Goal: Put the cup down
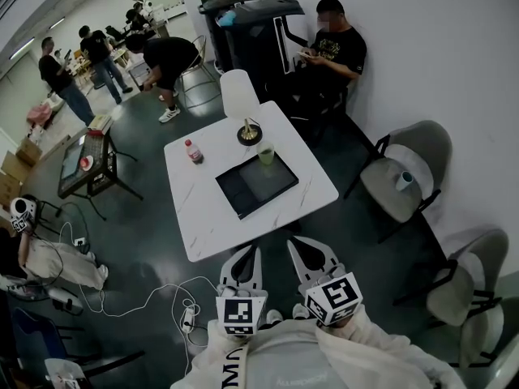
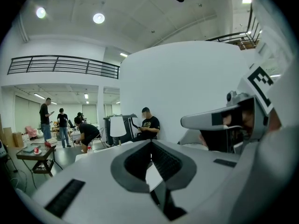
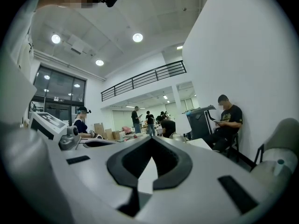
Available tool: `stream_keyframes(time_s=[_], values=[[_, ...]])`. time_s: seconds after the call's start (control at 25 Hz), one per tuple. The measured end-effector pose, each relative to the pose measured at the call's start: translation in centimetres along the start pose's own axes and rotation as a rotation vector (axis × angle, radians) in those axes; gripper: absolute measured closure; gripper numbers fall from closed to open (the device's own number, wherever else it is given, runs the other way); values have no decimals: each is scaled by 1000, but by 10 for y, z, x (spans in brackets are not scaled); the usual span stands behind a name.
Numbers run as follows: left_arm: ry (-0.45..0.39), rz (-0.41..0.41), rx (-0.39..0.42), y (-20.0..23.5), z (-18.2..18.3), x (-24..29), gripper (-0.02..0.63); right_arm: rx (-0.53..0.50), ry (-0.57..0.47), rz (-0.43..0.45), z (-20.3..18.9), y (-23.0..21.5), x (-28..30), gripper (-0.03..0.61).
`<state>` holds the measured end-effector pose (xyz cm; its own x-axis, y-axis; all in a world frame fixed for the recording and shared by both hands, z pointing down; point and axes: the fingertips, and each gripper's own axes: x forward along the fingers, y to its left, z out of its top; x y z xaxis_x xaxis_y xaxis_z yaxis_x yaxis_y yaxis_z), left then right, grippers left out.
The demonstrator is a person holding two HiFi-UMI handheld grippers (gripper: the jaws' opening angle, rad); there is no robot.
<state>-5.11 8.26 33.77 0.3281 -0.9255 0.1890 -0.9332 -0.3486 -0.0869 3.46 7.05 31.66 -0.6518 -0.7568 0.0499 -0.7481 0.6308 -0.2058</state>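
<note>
A pale green cup point(image 1: 265, 153) stands upright on the white table point(image 1: 203, 225), at the far edge of a black tray point(image 1: 256, 185). Both grippers hang low near my body, short of the table's near edge and well away from the cup. The left gripper point(image 1: 247, 254) is shut with nothing in it, and its own view shows the jaw tips meeting point(image 2: 150, 143). To its right, the right gripper point(image 1: 302, 246) is shut and empty too, its tips touching point(image 3: 152, 139). The cup does not show in either gripper view.
A lamp with a white shade point(image 1: 241, 96) and a red-capped bottle point(image 1: 194, 151) stand on the table. Grey chairs point(image 1: 405, 177) are on the right, one bearing a small cup point(image 1: 404, 181). A seated person point(image 1: 336, 51) is behind the table. Cables point(image 1: 154, 298) lie on the floor at left.
</note>
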Motion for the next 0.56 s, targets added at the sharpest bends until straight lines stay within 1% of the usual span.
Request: stream_keyframes(time_s=[0.56], values=[[4, -2, -22, 4, -2, -2, 603, 15, 7, 7, -6, 4, 2, 574]])
